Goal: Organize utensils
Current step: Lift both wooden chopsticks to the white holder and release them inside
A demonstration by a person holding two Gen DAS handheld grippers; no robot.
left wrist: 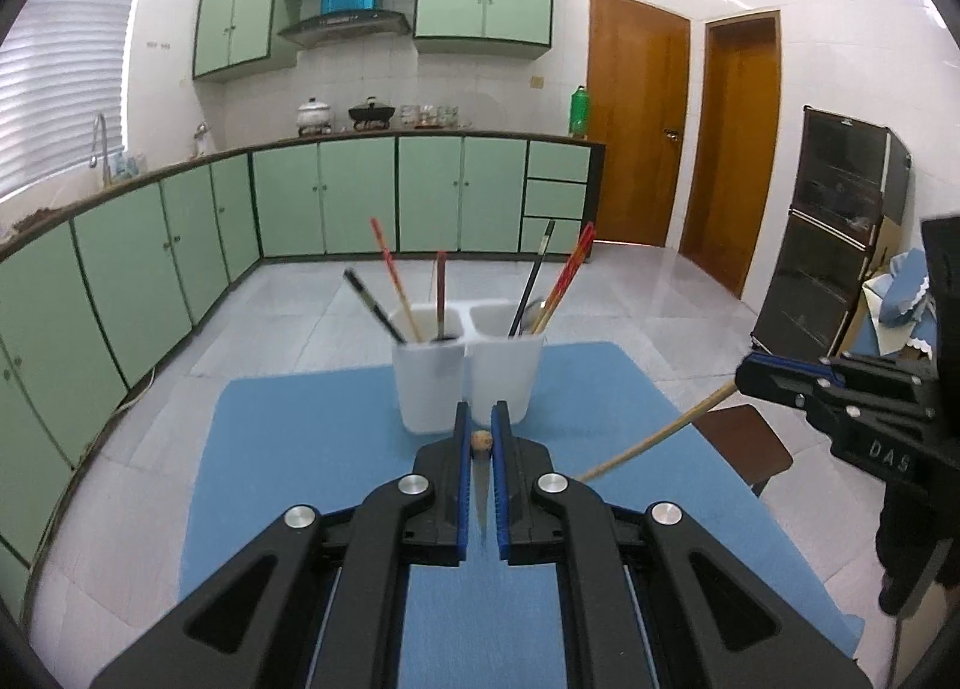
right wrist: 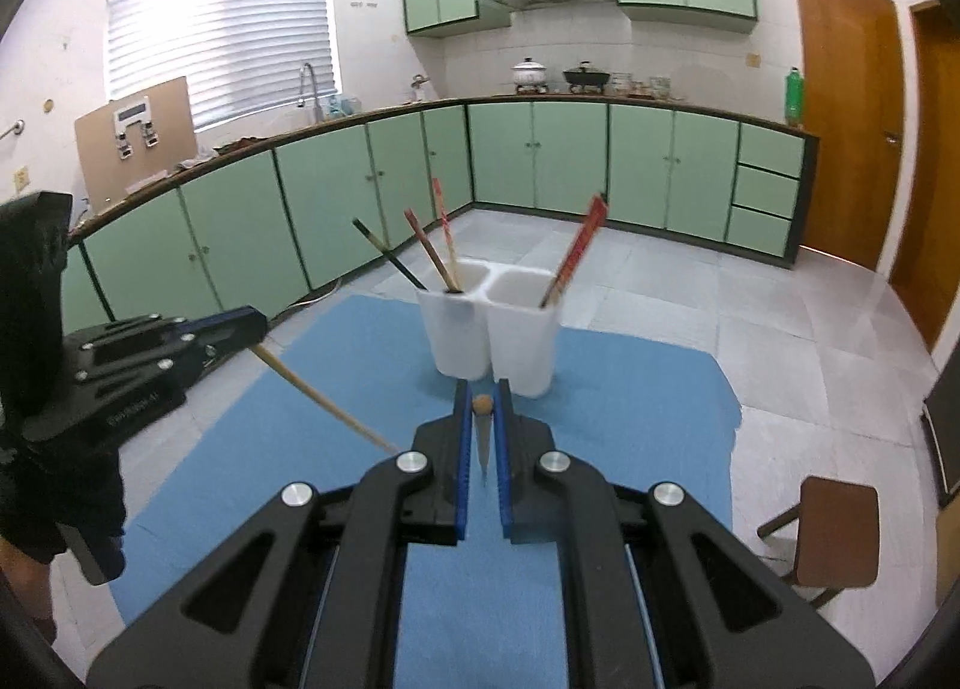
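Chopsticks, two, wooden, one pinched in each hand-held gripper, aloft above the blue counter (left wrist: 288,449) at lower centre of both views. Left hand-held gripper (left wrist: 480,416) shut tight on the left chopstick (left wrist: 482,441), seen butt-on between the blue pads (left wrist: 461,479). Right hand-held gripper (right wrist: 482,389) clamped likewise on the right chopstick (right wrist: 482,405). In each view, the other chopstick slanting down out of the neighbouring jaws near the frame's edge, tip toward the counter.

White holder (left wrist: 468,371) dead ahead at centre, standing on the counter, two cups side by side. Left cup (left wrist: 429,383) bristling with stored sticks (left wrist: 393,281), red and dark; right cup (left wrist: 507,377) with more of the same and possibly a spoon (left wrist: 531,311).

Likely step: carrying both chopsticks to the holder for dropping in. To do it well:
- Bring each tip over an open patch of a cup mouth, clear of the leaning sticks.
- Tilt near upright before lowering.
- Go one at a time to avoid crossing arms.
- Release only with the tip well inside.
- Keep off the holder's rim, probably light enough to tip.
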